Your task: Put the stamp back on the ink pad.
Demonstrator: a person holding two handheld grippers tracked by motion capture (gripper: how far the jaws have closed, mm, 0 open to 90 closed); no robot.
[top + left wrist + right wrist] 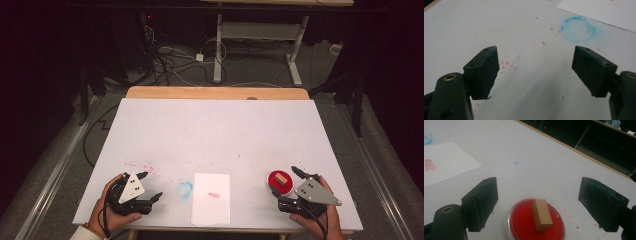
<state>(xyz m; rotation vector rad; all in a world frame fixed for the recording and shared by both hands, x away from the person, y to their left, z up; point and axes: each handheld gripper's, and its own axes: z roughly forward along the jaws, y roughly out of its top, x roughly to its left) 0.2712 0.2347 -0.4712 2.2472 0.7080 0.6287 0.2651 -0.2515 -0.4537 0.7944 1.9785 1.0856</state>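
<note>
- Resting at the near edge of the white table [215, 125], the left gripper [150, 186] sits in a person's hand with its jaws spread wide and nothing between them; the left gripper view looks past them to bare tabletop flecked with red ink.
- At the opposite near corner the right gripper [286, 181] is just as wide open and empty, its jaws standing either side of the red ink pad [536, 221] without touching it, apparently lined up to take hold of the stamp.
- A wooden stamp block [541, 214] stands upright on the pad, seemingly left there to load ink.
- Between the grippers lies a sheet of paper [211, 198] squared to the table edge, bearing one small red stamp mark [214, 195]; its wording is too small and blurred to read.
- Just left of the sheet, a faint blue ring [578, 29] stains the table.
- Farther off, the table's wooden far edge [217, 93] meets a dark floor strewn with cables [170, 62]; a second table [260, 30] there is cut off at the top.
</note>
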